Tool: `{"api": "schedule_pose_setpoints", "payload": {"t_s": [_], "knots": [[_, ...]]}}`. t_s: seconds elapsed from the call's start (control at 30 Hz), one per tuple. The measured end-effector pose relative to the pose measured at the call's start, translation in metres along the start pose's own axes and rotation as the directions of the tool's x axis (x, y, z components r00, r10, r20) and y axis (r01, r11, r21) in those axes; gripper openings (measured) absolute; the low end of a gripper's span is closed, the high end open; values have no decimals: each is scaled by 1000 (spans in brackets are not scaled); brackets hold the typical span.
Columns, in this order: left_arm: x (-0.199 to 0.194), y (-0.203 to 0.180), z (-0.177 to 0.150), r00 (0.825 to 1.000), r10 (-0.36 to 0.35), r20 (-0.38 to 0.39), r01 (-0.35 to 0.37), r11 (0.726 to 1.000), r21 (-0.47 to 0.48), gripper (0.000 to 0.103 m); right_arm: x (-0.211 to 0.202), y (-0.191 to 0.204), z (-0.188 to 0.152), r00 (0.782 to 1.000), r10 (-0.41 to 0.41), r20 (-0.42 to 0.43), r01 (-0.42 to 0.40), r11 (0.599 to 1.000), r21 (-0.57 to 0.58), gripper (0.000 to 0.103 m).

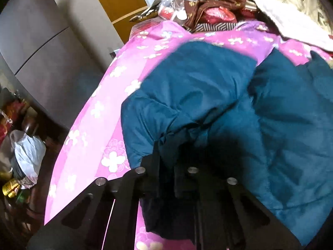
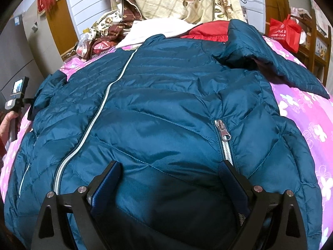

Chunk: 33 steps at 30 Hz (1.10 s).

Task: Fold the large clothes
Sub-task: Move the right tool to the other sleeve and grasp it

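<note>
Our left gripper (image 1: 166,158) is pinched shut on a bunched edge of the teal padded jacket (image 2: 162,112), at 6 o'clock in its own view; we judge this is the sleeve end or side edge, taken up so it can be carried across the body for the first fold. Over the jacket's lower front, our right gripper (image 2: 169,166) stands wide with nothing between its pads, one finger just left of the pocket zipper (image 2: 224,132), probably there to steady the body while the other side is pulled.

We see the jacket lying front-up and zipped on the pink flowered bedspread (image 1: 100,108), its collar toward 12 o'clock in the right view and its other sleeve (image 2: 270,58) thrown out to 2 o'clock, not yet folded in.

Much is hard to read. Shadow and motion blur swallow the left fingertips, so we cannot tell exactly which part of the cloth they hold. In the right view the hem is cut off at 6 o'clock, and only a sliver of the left tool and the hand (image 2: 9,120) holding it shows at 9 o'clock.
</note>
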<state>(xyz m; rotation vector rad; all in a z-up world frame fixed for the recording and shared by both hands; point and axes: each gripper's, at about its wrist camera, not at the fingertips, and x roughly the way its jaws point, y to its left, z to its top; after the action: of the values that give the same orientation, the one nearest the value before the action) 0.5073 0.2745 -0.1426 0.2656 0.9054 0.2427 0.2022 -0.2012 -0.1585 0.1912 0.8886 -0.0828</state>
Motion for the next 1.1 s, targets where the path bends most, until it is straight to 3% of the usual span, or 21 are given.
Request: {"api": "schedule_pose_setpoints", "payload": {"t_s": [0.2,0.33,0.43,0.5,0.67,0.73,0.8,0.9,1.03,1.1], "knots": [[-66,-5,6,994,-62,93,64,998,-14,6,0,0,0,1000,7,3,-7,1000,5,94],[-136,-22,5,967,-161,195,159,987,28,6,0,-2,0,1000,18,7,-18,1000,14,94],[-192,-47,1,929,-265,256,253,964,82,6,-1,-3,0,1000,24,11,-24,1000,19,94],[-227,-73,-4,891,-357,282,336,934,120,5,-2,-4,0,999,31,15,-31,999,25,94],[-260,-145,-20,806,-537,249,513,844,159,5,-4,-8,0,998,50,25,-51,998,43,94],[-256,-174,-26,787,-583,201,564,813,146,5,-4,-9,0,998,58,27,-60,997,51,94],[-249,-201,-38,785,-601,151,587,799,129,6,-4,-10,0,998,63,29,-65,996,54,94],[-251,-231,-62,809,-580,94,569,813,123,8,-4,-11,0,997,68,28,-70,996,56,94],[-271,-225,-96,796,-600,79,593,799,103,16,-4,-13,4,996,89,12,-89,994,59,94],[-282,-211,-118,782,-618,84,612,786,86,25,-9,-15,9,995,99,-4,-99,994,53,94]]}}
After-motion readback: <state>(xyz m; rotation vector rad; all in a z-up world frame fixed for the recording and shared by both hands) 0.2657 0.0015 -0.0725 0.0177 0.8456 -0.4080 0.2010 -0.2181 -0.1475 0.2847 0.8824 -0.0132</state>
